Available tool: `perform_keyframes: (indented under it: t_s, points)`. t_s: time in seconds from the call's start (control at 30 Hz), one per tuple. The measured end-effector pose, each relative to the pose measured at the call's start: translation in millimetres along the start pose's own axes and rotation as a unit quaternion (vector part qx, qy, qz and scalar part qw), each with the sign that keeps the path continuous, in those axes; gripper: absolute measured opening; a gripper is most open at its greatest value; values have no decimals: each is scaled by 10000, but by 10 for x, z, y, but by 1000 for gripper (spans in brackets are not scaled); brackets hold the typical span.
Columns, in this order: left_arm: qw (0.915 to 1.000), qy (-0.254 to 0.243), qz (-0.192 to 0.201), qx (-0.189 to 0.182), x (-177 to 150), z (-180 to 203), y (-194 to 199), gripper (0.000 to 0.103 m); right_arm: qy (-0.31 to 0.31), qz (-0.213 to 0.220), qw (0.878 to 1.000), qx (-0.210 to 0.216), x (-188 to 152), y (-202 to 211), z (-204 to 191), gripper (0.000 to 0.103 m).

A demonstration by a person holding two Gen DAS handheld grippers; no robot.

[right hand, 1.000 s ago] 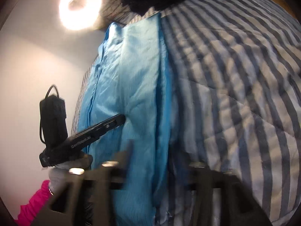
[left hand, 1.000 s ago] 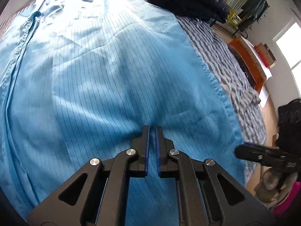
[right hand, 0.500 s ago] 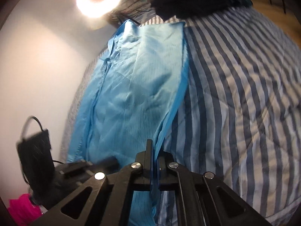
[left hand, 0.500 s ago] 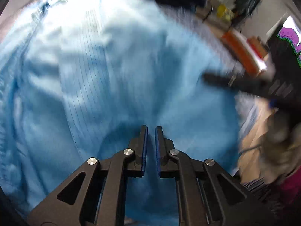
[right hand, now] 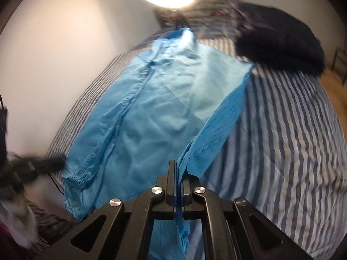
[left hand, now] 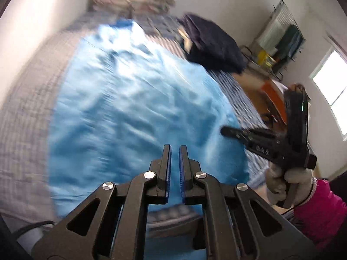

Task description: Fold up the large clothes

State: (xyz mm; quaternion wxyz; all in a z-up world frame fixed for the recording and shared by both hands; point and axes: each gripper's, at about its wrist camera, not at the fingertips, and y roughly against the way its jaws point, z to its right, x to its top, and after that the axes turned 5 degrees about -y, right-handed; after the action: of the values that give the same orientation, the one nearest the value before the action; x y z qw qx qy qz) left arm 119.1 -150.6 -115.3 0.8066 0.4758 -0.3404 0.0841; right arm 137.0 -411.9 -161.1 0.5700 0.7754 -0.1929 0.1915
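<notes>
A large light-blue pinstriped shirt (right hand: 156, 112) lies spread along the striped bed, collar at the far end. It also shows, blurred, in the left wrist view (left hand: 134, 112). My right gripper (right hand: 177, 166) is shut on the shirt's right hem edge and holds it lifted off the bed. It shows in the left wrist view (left hand: 225, 131) at the shirt's right edge. My left gripper (left hand: 174, 149) is above the shirt's near end, its jaws a narrow gap apart with blue fabric below them. It appears blurred at the left of the right wrist view (right hand: 58, 161).
A dark navy garment pile (right hand: 279, 49) lies at the far right of the blue-striped bedcover (right hand: 282, 140). A white wall runs along the bed's left side. A clothes rack (left hand: 284, 34) and an orange cabinet (left hand: 275, 99) stand right of the bed.
Both grippers have pulled back and risen, so more of the shirt and room shows. The right gripper has closed on the shirt's right hem and lifted it.
</notes>
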Motion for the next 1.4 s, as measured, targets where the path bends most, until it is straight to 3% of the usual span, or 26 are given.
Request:
perform_keyframes:
  t_s: [0.13, 0.3, 0.43, 0.6, 0.73, 0.83, 1.0, 1.07, 1.17, 1.33, 1.4]
  points:
    - [9983, 349, 337, 324, 72, -478, 290, 5, 548, -44, 9985, -85, 39, -100, -367, 0]
    - [9920, 1127, 512, 257, 96, -1010, 416, 5, 1311, -287, 9906, -277, 24, -432, -939, 0]
    - [9891, 1334, 557, 277, 83, -1211, 436, 5, 1854, -697, 9796, -325, -67, -820, -1324, 0]
    - [9881, 1420, 517, 301, 37, -1348, 418, 5, 2028, -1245, 9707, -327, -214, -1251, -1513, 0]
    - [9874, 1476, 506, 279, 41, -1396, 408, 5, 1674, -1486, 9746, 11, -161, -1301, -1475, 6]
    - [9878, 1432, 557, 274, 64, -1377, 444, 5, 1252, -1619, 9773, 552, -71, -1161, -1416, 31]
    - [9897, 1295, 547, 273, 65, -1342, 452, 5, 797, -1186, 9790, 1457, 109, -603, -1272, 32]
    - [9901, 1289, 477, 279, 47, -1344, 412, 5, 710, -841, 9851, 1320, 202, -405, -1092, 30]
    - [9906, 1276, 391, 283, 15, -1358, 367, 5, 480, -779, 9915, 924, 240, -426, -757, 23]
    - [9898, 1364, 330, 257, -4, -1392, 331, 5, 121, -1364, 9886, 623, 19, -799, -340, 19]
    - [9896, 1384, 312, 219, 2, -1387, 316, 5, 168, -1596, 9846, 697, -106, -910, -348, 19]
